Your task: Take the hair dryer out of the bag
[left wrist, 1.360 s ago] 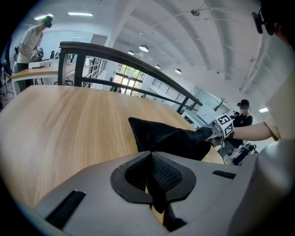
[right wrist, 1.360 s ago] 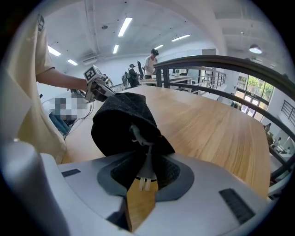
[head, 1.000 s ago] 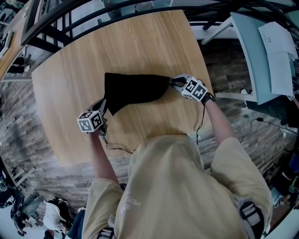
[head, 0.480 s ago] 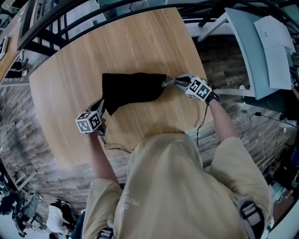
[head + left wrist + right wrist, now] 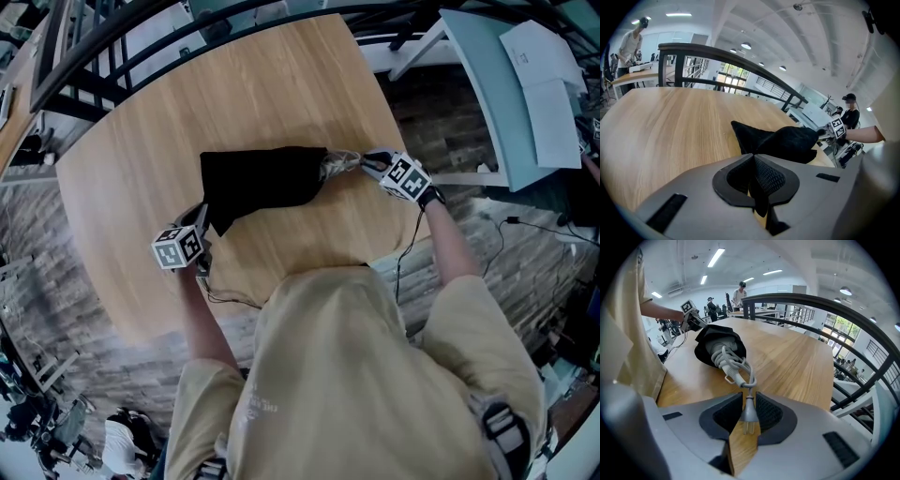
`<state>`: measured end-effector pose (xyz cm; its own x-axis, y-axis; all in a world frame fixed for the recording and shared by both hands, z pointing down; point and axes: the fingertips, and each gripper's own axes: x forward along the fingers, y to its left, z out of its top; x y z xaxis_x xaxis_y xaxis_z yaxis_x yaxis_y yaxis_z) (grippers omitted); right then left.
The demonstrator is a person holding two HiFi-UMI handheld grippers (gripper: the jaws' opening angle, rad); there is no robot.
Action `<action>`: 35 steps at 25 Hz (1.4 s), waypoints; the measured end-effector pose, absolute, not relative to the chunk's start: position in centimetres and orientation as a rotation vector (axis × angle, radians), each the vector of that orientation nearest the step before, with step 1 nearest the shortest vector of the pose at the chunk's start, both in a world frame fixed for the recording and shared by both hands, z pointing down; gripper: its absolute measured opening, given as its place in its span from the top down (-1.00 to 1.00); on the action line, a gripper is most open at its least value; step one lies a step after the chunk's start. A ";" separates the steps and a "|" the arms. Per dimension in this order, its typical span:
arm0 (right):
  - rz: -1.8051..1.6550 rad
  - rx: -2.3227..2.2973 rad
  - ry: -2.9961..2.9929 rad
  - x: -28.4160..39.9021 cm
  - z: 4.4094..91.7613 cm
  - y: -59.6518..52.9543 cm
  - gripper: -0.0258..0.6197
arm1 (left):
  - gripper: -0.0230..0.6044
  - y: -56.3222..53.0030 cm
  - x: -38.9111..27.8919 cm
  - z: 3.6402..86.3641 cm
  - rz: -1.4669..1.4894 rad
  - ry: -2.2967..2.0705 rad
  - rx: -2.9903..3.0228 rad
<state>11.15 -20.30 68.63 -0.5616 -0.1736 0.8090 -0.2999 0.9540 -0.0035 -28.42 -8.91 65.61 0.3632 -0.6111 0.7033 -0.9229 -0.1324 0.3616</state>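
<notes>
Left gripper clamped on the bag, we anchor it while our right gripper grips the hair dryer's plug to pull it free.

The right gripper, with the plug between its jaws, has drawn away toward 3 o'clock from the bag. A grey coil of cord and the end of the hair dryer now lie outside the bag's mouth, where a second ago only black cloth showed.
</notes>
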 end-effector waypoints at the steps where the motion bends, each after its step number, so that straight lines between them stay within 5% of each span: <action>1: 0.177 0.343 -2.177 11.7 68.8 -20.3 0.65 | 0.87 -8.9 -28.2 65.6 0.505 -1.341 1.841; 35: 0.282 0.669 -1.999 27.0 69.7 -18.5 0.67 | 0.87 -6.2 -26.2 66.3 0.585 -1.339 1.795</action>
<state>27.01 -18.53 69.68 -0.3767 -0.3390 0.8621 -0.5645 0.8219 0.0765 -26.23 -6.19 66.30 0.3316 -0.5663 0.7545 -0.9384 -0.1160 0.3254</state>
